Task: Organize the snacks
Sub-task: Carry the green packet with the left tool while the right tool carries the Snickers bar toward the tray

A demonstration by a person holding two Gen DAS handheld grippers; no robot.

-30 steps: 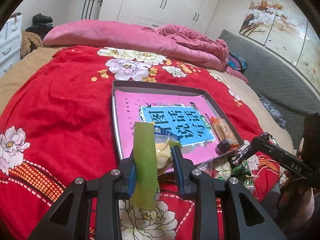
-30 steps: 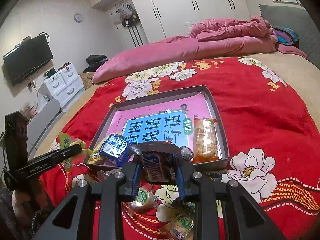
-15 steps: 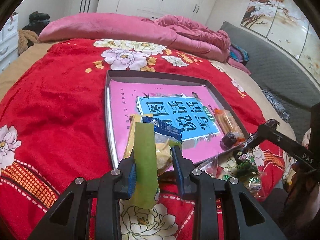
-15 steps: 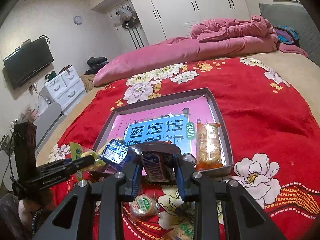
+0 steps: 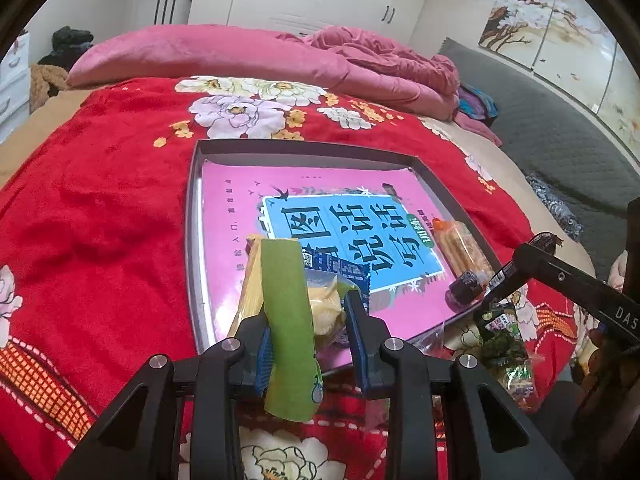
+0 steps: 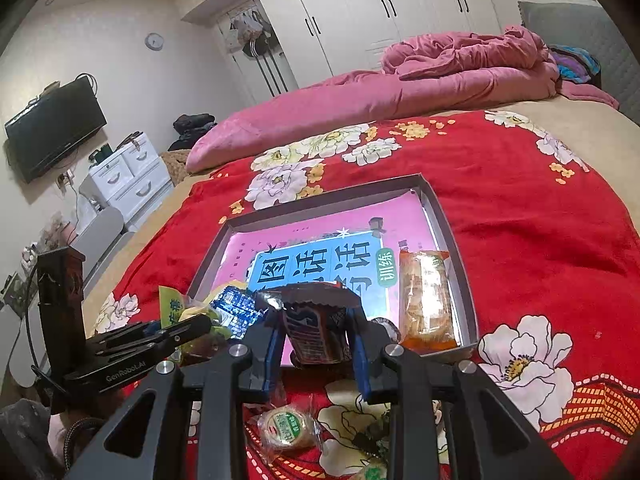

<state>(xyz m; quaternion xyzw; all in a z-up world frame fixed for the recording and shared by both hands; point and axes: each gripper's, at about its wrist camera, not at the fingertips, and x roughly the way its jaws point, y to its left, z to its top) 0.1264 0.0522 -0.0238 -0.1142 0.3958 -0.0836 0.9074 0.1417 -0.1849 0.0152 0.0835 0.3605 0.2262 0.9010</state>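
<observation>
showing only in right view: round snack (image 6: 285, 427) below right gripper (image 6: 316, 336).

Red blanket (image 5: 100, 208) with white and pink flowers. Grey tray (image 5: 192, 216); pink book (image 5: 248, 200) with blue title panel. Green-and-yellow packet (image 5: 286, 312). Orange packet (image 6: 426, 300). Pink quilt (image 6: 400, 88). White wardrobe (image 6: 360, 8).

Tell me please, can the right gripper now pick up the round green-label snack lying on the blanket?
Probably not yet: the right gripper is already shut on a brown wrapped snack, so its jaws are occupied. The round snack lies uncovered on the blanket just below.
</observation>
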